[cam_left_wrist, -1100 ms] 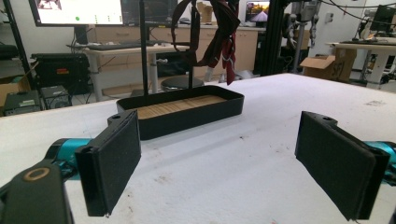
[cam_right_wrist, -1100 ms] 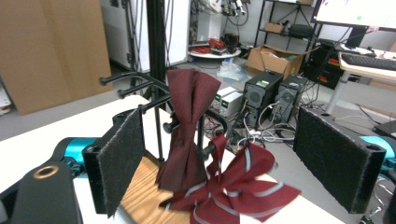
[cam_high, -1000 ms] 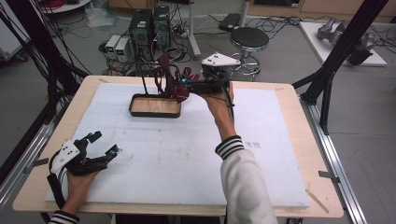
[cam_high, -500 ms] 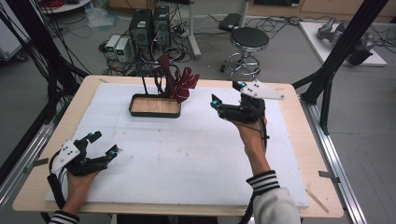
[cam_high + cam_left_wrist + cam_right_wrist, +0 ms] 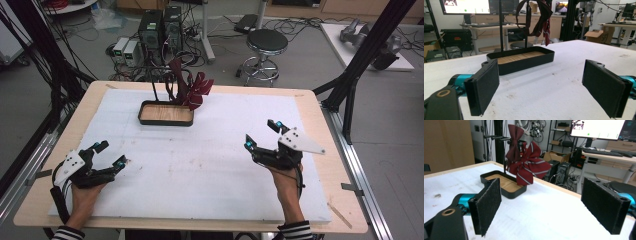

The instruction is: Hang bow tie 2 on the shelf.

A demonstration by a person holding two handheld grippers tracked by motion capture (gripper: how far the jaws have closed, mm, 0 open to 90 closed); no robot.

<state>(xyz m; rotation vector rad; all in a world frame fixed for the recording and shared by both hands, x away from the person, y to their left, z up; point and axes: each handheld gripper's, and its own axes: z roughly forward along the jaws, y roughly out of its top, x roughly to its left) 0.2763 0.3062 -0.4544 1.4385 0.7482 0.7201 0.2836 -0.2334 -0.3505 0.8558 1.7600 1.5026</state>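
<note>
Right gripper: jaws spread, empty, above white mat. Left gripper: jaws spread, empty. Red ribbon hangs on stand over tray.

Table: pale wood rim, smooth, topped with a white matt sheet, faintly scuffed and speckled. Tray near the far edge: matt black wall, likely plastic or painted metal; its floor shows light wood grain. Black rods rising from it look like thin matt metal. Bows: dark red woven cloth with pale stripes, soft sheen. Left gripper and right gripper: pads of coarse black matt texture; teal parts look like anodised metal, slightly glossy.
</note>
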